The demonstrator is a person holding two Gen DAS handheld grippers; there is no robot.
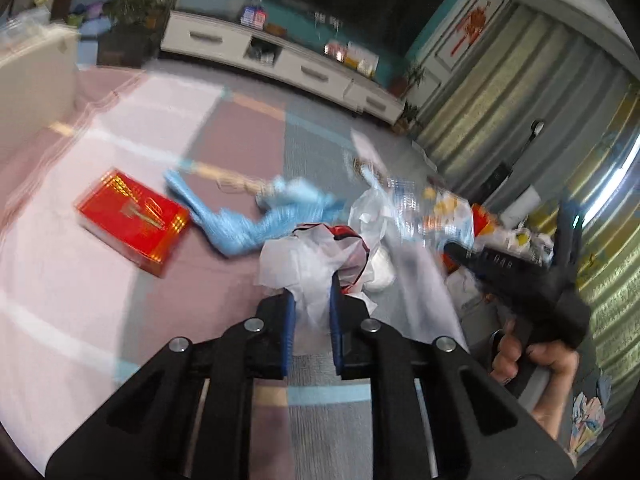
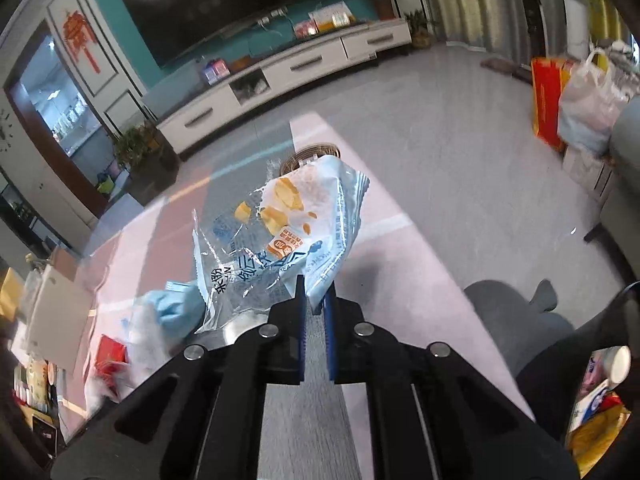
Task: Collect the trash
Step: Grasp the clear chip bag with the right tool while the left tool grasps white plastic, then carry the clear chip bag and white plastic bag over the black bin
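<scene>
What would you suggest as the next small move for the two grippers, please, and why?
Probably lift both grippers straight up. The left gripper is shut on the crumpled white plastic bag, and the right gripper is shut on the clear blue-printed snack wrapper. Both pieces appear gripped, so raising them clear of the pink and grey carpet seems the natural step.

Left gripper point(image 1: 313, 300) jaws pinch white tissue point(image 1: 304, 264) on the rug point(image 1: 120, 320). Red box point(image 1: 134, 222) left, blue cloth point(image 1: 256, 220) behind, right gripper point(image 1: 516, 268) beside.
</scene>
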